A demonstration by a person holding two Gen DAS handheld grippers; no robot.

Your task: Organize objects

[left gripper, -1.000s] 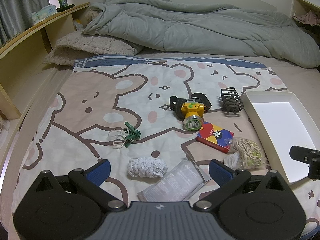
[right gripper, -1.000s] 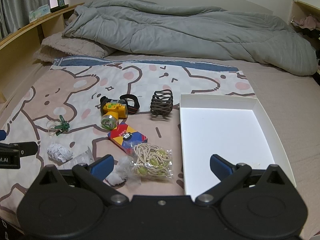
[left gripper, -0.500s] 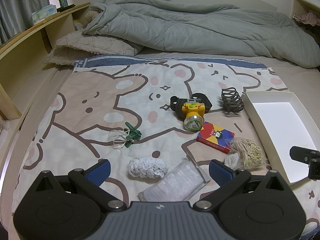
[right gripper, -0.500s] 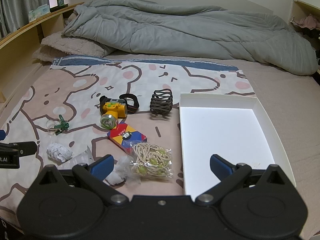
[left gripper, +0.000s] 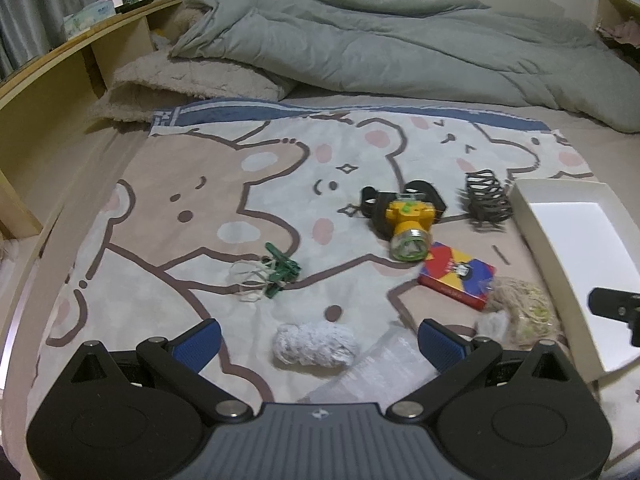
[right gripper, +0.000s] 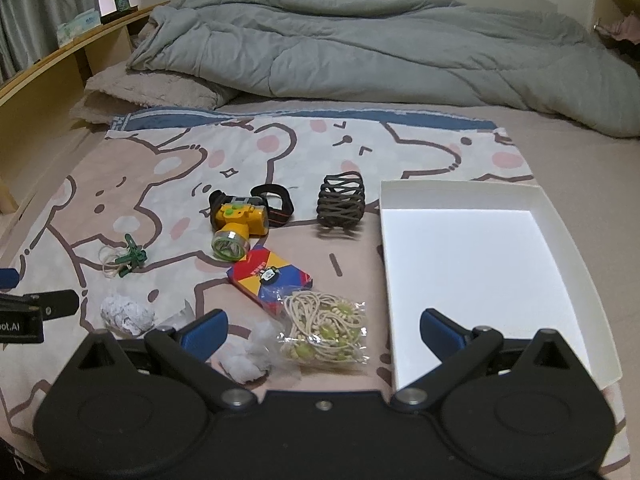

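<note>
Clutter lies across a cartoon-bear blanket (right gripper: pixel 168 168) on the bed, all of it left of the white tray (right gripper: pixel 472 196), which holds nothing. At far left a green clip (right gripper: pixel 132 258) sits on pale loops of cord, with a white crocheted bundle (right gripper: pixel 126 315) nearer; the left gripper (left gripper: pixel 318 336) hangs over this bundle, jaws spread wide and holding nothing. Right of that lie a yellow headlamp (right gripper: pixel 236 224) with its black strap, a red, yellow and blue card box (right gripper: pixel 270 278) whose print is too small to read, and a clear bag of beige hair ties (right gripper: pixel 324 328) touching the box's near end. A dark woven hair claw (right gripper: pixel 342 204) rests just left of the tray. The right gripper (right gripper: pixel 322 330) hovers above the bag and the tray's near left corner, jaws wide apart and empty.
</note>
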